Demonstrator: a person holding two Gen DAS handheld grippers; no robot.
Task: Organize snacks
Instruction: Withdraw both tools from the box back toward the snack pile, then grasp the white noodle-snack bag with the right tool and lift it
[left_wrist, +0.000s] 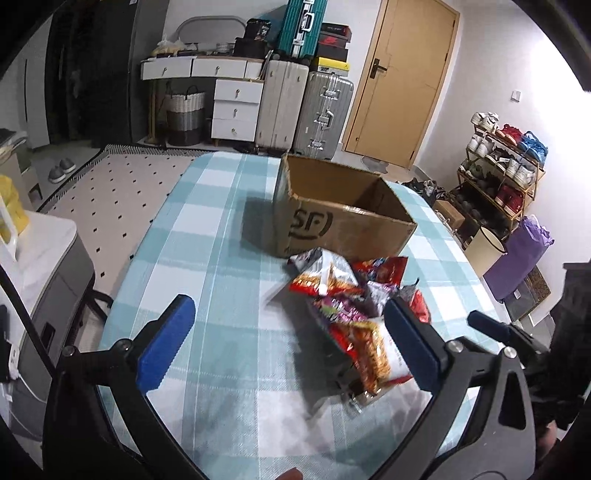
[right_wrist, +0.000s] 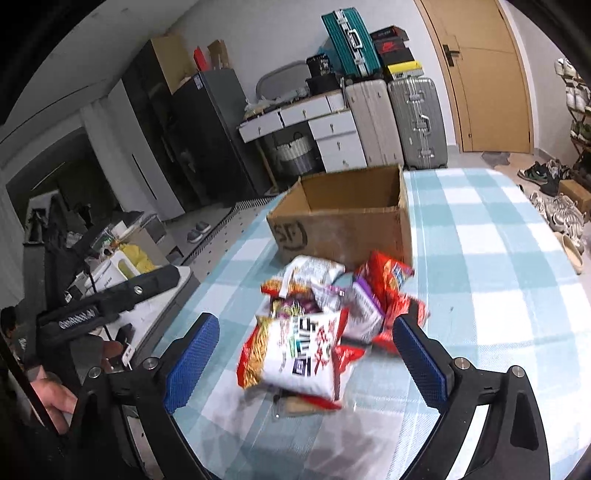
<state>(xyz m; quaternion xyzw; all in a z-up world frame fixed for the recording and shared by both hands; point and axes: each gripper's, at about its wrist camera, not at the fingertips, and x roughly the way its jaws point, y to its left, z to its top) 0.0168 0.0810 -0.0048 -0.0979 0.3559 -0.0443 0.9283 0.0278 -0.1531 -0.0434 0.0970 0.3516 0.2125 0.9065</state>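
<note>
We have both grippers out over a table spread with a pale blue and white checked cloth (left_wrist: 221, 229), and neither has anything in it. Our left gripper (left_wrist: 291, 339) stands with its blue pads wide apart, the cloth bare between them on the left side and the near edge of the snack pile (left_wrist: 351, 295) showing by the right pad; no pad touches a packet. Our right gripper (right_wrist: 314, 354) is likewise spread wide, and in its own view the big white and red packet (right_wrist: 299, 354) at the front of the pile lies between the two pads, though we cannot tell whether the pads are level with it or above it, and they do not press on it. The snacks lie in one loose heap on the cloth, red, white and purple packets overlapping, just in front of an open cardboard box (left_wrist: 343, 210) with dark letters printed on its near wall. The box stands upright with its flaps open, and what we see of its inside holds no packets. The heap's far edge lies close to that printed wall; whether it touches we cannot tell. From the left view the tip of the right gripper shows at the right, beside the pile. Suitcases (left_wrist: 303, 107) and a wooden door (left_wrist: 402, 77) stand behind the table
</note>
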